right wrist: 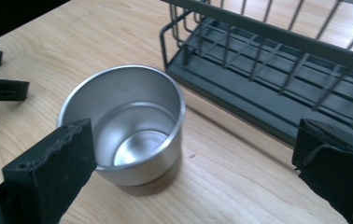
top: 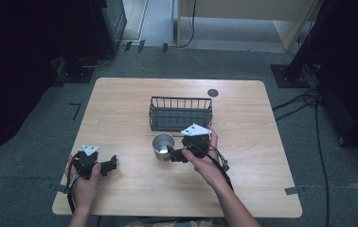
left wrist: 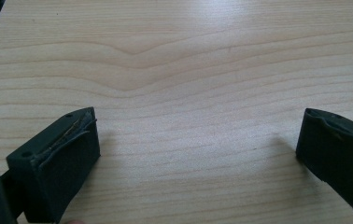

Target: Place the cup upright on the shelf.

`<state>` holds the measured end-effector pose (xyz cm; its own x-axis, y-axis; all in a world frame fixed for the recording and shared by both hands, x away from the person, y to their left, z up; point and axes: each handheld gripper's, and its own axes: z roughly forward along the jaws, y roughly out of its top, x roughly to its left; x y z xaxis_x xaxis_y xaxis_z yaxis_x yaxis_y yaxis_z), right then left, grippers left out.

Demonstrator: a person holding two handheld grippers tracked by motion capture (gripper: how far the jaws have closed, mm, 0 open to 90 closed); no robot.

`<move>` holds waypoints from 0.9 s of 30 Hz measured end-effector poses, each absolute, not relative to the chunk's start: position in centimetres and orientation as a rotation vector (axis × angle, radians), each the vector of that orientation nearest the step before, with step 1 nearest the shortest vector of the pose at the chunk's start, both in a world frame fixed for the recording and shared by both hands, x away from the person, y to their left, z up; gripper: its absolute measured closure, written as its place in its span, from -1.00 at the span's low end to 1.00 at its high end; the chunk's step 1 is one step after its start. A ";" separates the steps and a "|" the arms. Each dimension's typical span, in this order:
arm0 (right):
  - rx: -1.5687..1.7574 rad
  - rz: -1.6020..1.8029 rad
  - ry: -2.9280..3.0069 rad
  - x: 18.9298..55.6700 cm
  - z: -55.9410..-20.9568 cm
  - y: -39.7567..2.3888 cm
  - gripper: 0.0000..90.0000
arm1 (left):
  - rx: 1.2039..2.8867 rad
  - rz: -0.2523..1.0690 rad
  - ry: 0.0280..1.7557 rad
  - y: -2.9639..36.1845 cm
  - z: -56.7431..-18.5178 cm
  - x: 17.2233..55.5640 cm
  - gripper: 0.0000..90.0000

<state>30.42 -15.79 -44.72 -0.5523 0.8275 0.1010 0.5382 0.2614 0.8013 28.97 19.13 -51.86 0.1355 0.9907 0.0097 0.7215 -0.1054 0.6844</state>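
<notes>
Forearms and hands come in from the bottom of the high view, each holding a hand-held gripper over a light wooden surface (top: pixel 134 94).

Left hand-held gripper (top: pixel 112 164) sits near the front-left part of the surface, jaws pointing toward the right. In the left gripper view (left wrist: pixel 198 140) its jaws stand wide apart with bare wood grain between them, nothing held. Left hand (top: pixel 83 182) wraps the body; grey three-cornered plate on top.

Right hand-held gripper (top: pixel 176 155) is near mid-surface, jaws aimed left toward a metal cup (top: pixel 163 146). In the right gripper view (right wrist: pixel 191 158) the jaws are spread wide; the left jaw overlaps the cup's near left rim in the picture, contact cannot be told, and the right jaw sits apart in front of the rack. Nothing is clamped. Right hand (top: pixel 201 158) grips the body.

Metal cup (right wrist: pixel 128 126) stands upright on the surface, open top, shiny inside, empty. It is just in front of a black wire rack (top: pixel 181 113), near the rack's front-left corner, a small gap between them. Wire rack (right wrist: pixel 277 60) rests on the surface behind the cup, empty, with vertical bars and a grid floor.

A dark round grommet (top: pixel 212 92) sits in the surface behind the rack.
</notes>
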 end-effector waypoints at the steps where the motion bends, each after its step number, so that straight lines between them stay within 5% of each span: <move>1: 1.249 1.189 2.204 30.4 -44.7 -15.6 -1.00 | 1.887 0.660 1.641 19.1 -51.9 29.0 -1.00; 27: 1.201 1.135 2.298 31.0 -47.4 -10.9 -1.00 | 1.887 0.661 1.640 19.1 -51.9 29.0 -1.00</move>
